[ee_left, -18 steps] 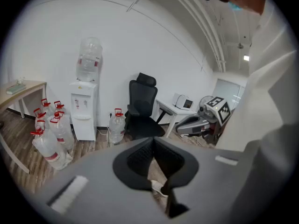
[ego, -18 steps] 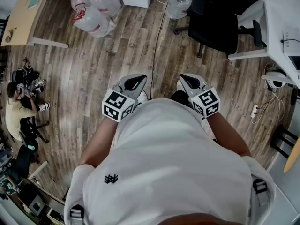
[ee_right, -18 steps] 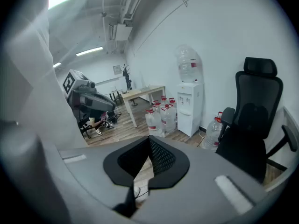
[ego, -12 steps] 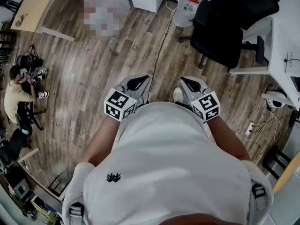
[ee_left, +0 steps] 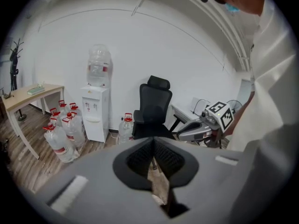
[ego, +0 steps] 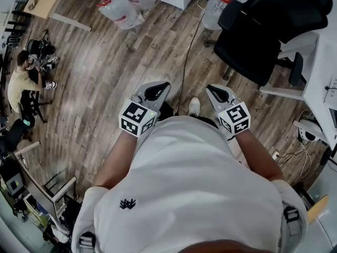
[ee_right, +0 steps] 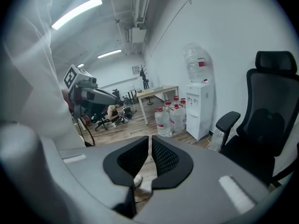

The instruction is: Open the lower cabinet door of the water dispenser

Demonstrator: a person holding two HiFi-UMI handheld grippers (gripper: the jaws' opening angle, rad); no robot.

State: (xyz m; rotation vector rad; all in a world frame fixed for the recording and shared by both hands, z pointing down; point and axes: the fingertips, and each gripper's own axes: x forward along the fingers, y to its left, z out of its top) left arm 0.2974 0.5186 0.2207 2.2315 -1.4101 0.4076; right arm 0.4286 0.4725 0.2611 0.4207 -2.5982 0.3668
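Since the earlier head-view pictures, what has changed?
The floor swung clockwise in the head view: water bottles went right, black chair down, so the person apparently turned. A white shoe appeared. The left gripper and right gripper kept their place, shut and empty.

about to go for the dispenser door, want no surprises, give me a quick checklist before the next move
1. Left gripper free: ok, jaws together, nothing between.
2. Right gripper free: ok, jaws together, nothing between.
3. Dispenser in sight: ok, at the wall beside the bottles.
4. Dispenser within reach: not ok, open floor lies between.
5. Lower door shut: cannot tell, too small.
6. Path free: not ok, a cable lies along the floor toward it, and a chair stands close on the right.
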